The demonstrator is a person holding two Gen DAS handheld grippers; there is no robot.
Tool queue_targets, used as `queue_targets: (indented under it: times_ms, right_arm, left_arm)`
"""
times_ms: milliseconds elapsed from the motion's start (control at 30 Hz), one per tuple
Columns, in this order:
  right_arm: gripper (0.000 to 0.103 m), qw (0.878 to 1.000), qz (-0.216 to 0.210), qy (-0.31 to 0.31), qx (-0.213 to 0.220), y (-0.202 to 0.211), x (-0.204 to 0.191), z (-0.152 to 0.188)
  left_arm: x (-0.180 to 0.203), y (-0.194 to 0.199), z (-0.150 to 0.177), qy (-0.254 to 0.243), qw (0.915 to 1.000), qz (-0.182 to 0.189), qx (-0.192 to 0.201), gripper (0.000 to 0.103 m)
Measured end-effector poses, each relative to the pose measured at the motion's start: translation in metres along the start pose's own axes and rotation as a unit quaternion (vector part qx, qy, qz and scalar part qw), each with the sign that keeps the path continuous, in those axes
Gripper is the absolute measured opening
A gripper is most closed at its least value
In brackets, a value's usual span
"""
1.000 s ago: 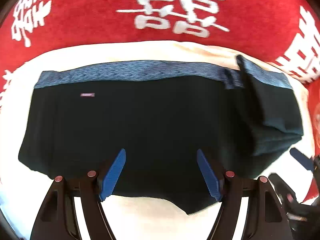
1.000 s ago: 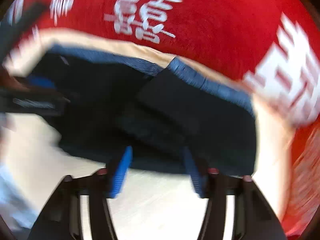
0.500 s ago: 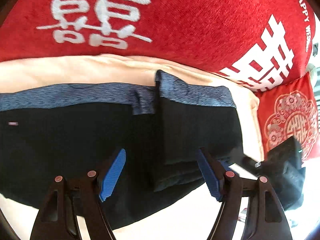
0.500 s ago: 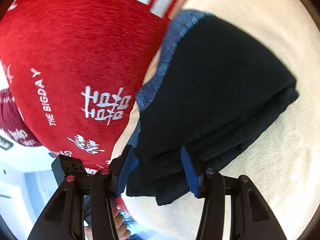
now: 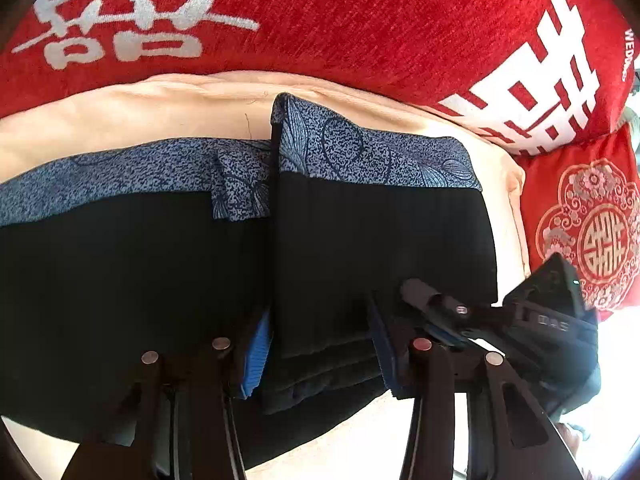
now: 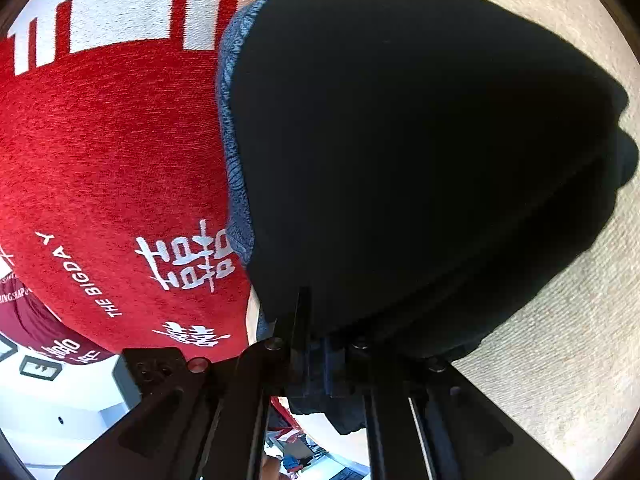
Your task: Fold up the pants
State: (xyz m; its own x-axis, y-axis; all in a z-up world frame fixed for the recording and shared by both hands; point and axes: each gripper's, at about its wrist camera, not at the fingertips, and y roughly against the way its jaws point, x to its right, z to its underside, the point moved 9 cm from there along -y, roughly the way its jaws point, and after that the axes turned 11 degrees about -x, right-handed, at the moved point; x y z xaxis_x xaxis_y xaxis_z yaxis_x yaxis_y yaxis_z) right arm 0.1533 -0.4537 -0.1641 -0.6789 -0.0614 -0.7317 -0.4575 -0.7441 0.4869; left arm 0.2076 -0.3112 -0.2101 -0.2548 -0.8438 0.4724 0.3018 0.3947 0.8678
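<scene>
The black pants (image 5: 120,280) with a blue patterned waistband (image 5: 120,172) lie on a cream cushion (image 5: 160,108). Their right end is folded over into a thick flap (image 5: 380,240). My left gripper (image 5: 320,352) is open, its blue pads straddling the near edge of that flap. My right gripper (image 6: 320,360) is shut on the folded stack of the pants (image 6: 420,152) at its edge, and it also shows in the left wrist view (image 5: 540,320), to the right of the flap.
A red cushion with white characters (image 5: 320,20) stands behind the pants. A smaller red embroidered pillow (image 5: 592,232) sits at the right. In the right wrist view the red cushion (image 6: 100,160) is close on the left and the cream fabric (image 6: 560,320) on the right.
The right end of the pants was folded over. My right gripper swung round to that end and closed on the folded stack. My left gripper moved right and down onto the flap's edge.
</scene>
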Motion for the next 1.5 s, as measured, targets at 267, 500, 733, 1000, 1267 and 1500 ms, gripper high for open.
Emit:
queue_targets:
  times_ms: [267,500,733,1000,1267,1500]
  right_arm:
    - [0.005,0.993,0.025,0.109,-0.043,0.012,-0.042,0.034]
    - [0.004,0.988,0.095,0.098,-0.07,-0.031,0.014,0.037]
    - [0.009,0.971,0.141,0.162,-0.101,-0.036,-0.003,0.041]
    - [0.053,0.988,0.047,0.114,-0.093,-0.017,-0.006,0.069]
    - [0.052,0.998,-0.013,0.031,-0.051,-0.024,0.008,0.054]
    - [0.046,0.999,-0.04,-0.01,-0.021,-0.012,0.019,0.039]
  left_arm:
    - [0.016,0.039,0.039,-0.033,0.9978,-0.018,0.054,0.048]
    - [-0.032,-0.002,0.054,0.027,0.9966,-0.073,0.027,0.051]
    - [-0.031,0.022,0.049,0.031,0.9963,-0.066,0.045,0.066]
    - [-0.037,0.014,0.036,0.039,0.9987,0.031,0.011,0.079]
    - [-0.014,-0.009,0.039,0.005,0.9987,0.032,-0.04,0.079]
    - [-0.023,-0.006,0.029,0.025,0.9995,0.019,-0.007,0.062]
